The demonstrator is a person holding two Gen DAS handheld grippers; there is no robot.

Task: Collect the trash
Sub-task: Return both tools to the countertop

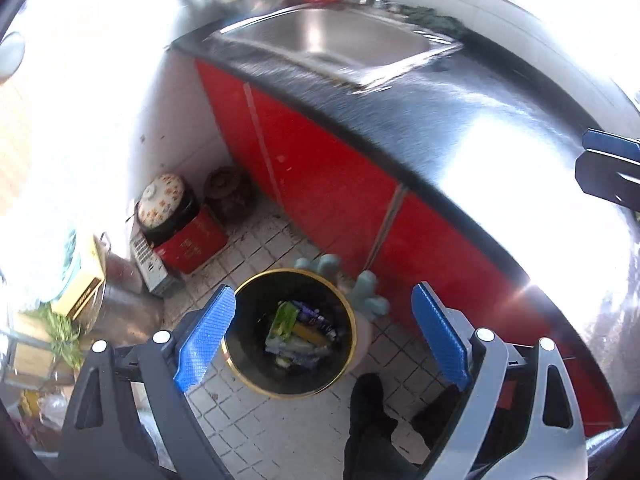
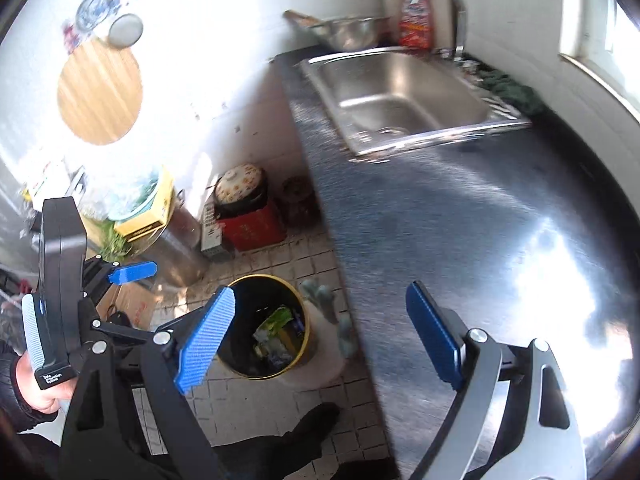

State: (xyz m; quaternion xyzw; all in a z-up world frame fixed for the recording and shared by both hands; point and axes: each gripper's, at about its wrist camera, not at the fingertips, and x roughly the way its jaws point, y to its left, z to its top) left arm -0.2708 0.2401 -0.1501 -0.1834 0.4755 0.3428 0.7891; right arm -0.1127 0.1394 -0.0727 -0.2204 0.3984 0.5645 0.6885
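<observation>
Wall-hung round board (image 2: 100, 92) shows (right wrist only), bin (image 2: 264, 326) below

Ahead of your grippers the sink (image 2: 404, 96) is brushed steel in a glossy dark countertop (image 1: 460, 120). Glossy red cabinet doors (image 1: 320, 176) stand below it. Under your left gripper's textured blue pads (image 1: 206, 336), the bin (image 1: 289, 330) has a shiny gold rim, with glossy wrappers (image 1: 298, 334) inside, on matt floor tiles (image 1: 264, 424).
</observation>
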